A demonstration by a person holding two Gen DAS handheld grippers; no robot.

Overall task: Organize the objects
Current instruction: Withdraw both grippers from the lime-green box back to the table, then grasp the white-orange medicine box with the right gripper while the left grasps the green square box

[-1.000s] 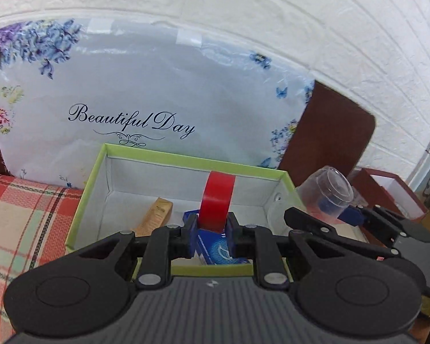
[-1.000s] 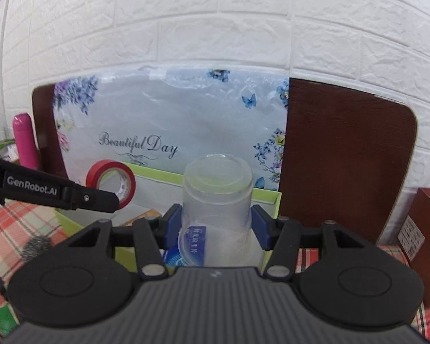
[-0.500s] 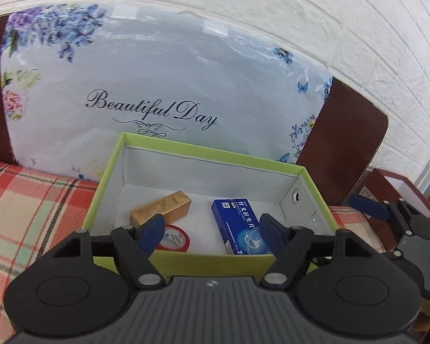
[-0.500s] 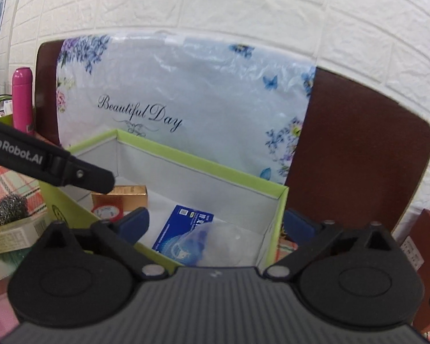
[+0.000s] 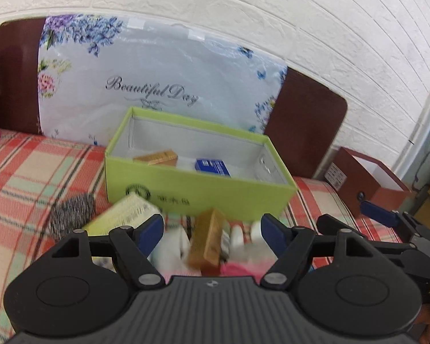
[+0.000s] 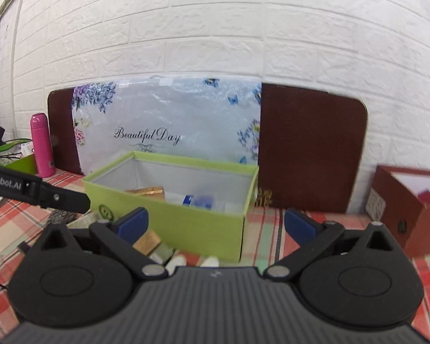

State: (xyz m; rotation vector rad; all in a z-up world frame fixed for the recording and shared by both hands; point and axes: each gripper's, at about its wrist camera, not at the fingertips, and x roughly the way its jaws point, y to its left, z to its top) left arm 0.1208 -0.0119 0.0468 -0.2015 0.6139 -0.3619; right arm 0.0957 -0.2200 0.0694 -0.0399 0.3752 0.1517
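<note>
The green box stands open on the checked cloth. Inside it lie a gold carton, a blue packet and a clear cup at the right end. Its front wall hides the floor of the box, so the red tape roll is hidden. My left gripper is open and empty, drawn back in front of the box above several loose items. My right gripper is open wide and empty, also in front of the green box. Its blue finger shows at the right of the left wrist view.
In front of the box lie a pale carton, a brown carton, a steel scourer and small white and pink things, blurred. A red-brown box stands at the right, a pink bottle at the left. A flowered bag leans on the wall behind.
A second ago the left gripper held the red tape roll and the right held the clear cup over the green box. Both opened, dropped them inside, and drew back from the box.
</note>
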